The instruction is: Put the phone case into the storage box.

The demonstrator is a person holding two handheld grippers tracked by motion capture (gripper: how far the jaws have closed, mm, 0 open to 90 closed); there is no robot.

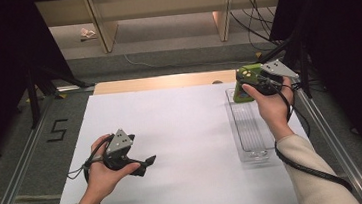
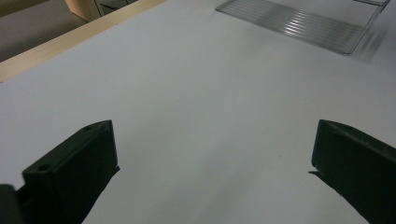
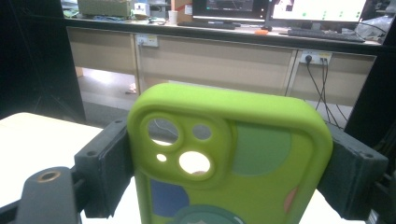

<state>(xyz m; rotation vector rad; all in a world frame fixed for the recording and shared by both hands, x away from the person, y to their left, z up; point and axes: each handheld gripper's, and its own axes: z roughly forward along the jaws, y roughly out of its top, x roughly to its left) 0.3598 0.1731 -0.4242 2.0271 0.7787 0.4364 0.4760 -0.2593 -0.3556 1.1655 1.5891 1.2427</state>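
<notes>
A lime-green phone case (image 3: 233, 163) with camera cut-outs and coloured circles stands upright between the jaws of my right gripper (image 3: 231, 172), which is shut on its two long sides. In the high view that right gripper (image 1: 250, 83) holds the phone case (image 1: 244, 83) above the far end of a clear plastic tray (image 1: 249, 125) at the right of the white table (image 1: 172, 133). My left gripper (image 1: 147, 163) rests low over the table at the front left, its jaws wide open. Between its fingers (image 2: 77, 168) lies bare white tabletop.
The clear ribbed tray (image 2: 299, 23) lies lengthwise near the table's right edge. A wooden strip (image 1: 162, 82) borders the table's far side. Metal rails (image 1: 15, 178) and dark stands flank the table. A desk with monitors (image 3: 280, 9) and cables stands beyond.
</notes>
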